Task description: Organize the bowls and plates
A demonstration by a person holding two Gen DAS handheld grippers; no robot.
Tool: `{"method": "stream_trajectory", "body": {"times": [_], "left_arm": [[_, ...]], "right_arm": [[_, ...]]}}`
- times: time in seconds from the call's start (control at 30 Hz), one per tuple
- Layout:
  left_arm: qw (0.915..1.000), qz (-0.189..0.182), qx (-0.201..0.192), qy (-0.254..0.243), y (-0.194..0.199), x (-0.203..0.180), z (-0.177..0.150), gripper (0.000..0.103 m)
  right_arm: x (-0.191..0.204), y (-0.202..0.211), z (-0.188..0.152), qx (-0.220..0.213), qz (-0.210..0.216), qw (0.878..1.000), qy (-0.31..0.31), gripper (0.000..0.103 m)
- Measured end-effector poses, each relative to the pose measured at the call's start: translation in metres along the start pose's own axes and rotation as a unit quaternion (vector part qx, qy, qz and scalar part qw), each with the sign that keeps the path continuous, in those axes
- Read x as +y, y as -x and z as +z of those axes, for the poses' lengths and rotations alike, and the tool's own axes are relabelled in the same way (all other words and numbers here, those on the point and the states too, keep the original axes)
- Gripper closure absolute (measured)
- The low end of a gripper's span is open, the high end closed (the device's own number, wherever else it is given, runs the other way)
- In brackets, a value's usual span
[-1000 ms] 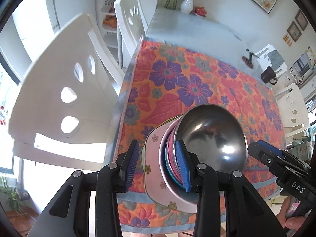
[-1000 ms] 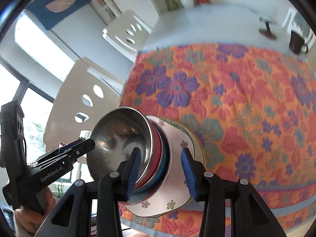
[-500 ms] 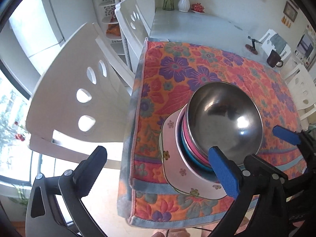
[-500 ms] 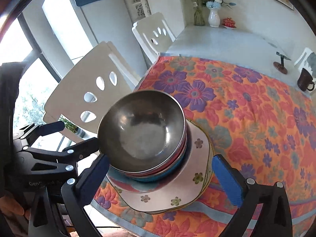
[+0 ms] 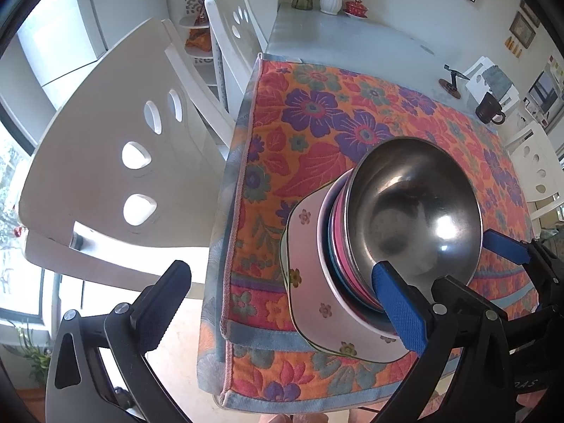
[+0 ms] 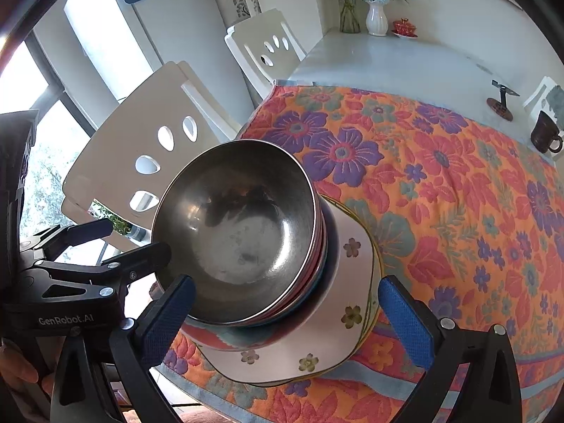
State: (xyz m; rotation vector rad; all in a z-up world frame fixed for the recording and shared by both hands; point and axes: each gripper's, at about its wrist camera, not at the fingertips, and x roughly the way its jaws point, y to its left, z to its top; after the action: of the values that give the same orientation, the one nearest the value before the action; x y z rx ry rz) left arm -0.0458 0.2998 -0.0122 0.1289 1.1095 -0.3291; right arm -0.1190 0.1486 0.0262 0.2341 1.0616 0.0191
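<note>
A steel bowl tops a stack of pink and blue bowls on white flowered square plates, near the table's front left corner. The stack also shows in the right wrist view, steel bowl over plates. My left gripper is open and empty at the stack's left, one pad in front of the bowls. My right gripper is open and empty, its pads either side of the stack without touching. Each gripper shows in the other's view.
A flowered orange cloth covers the near table half. White chairs stand at the left edge. A dark mug, a small stand, a vase and a red dish sit far back.
Both grippers have opened wide since one second ago and let go of the stack, which rests on the cloth. Both have drawn back slightly.
</note>
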Motion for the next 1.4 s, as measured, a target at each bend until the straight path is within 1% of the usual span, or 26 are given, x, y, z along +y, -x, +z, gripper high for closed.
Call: {"method": "stream_trajectory", "body": {"times": [0.17, 0.57, 1.4], "left_arm": [[0.9999, -0.004, 0.010, -0.002, -0.007, 0.001, 0.001, 0.001], [0.9998, -0.001, 0.019, -0.006, -0.013, 0.000, 0.003, 0.001], [0.9997, 0.004, 0.024, -0.003, -0.014, 0.001, 0.000, 0.001]], "right_arm": [[-0.001, -0.005, 0.001, 0.007, -0.003, 1.000, 0.005, 0.000], [-0.003, -0.008, 0.004, 0.014, -0.002, 1.000, 0.010, 0.000], [-0.006, -0.006, 0.002, 0.014, 0.001, 0.999, 0.032, 0.000]]}}
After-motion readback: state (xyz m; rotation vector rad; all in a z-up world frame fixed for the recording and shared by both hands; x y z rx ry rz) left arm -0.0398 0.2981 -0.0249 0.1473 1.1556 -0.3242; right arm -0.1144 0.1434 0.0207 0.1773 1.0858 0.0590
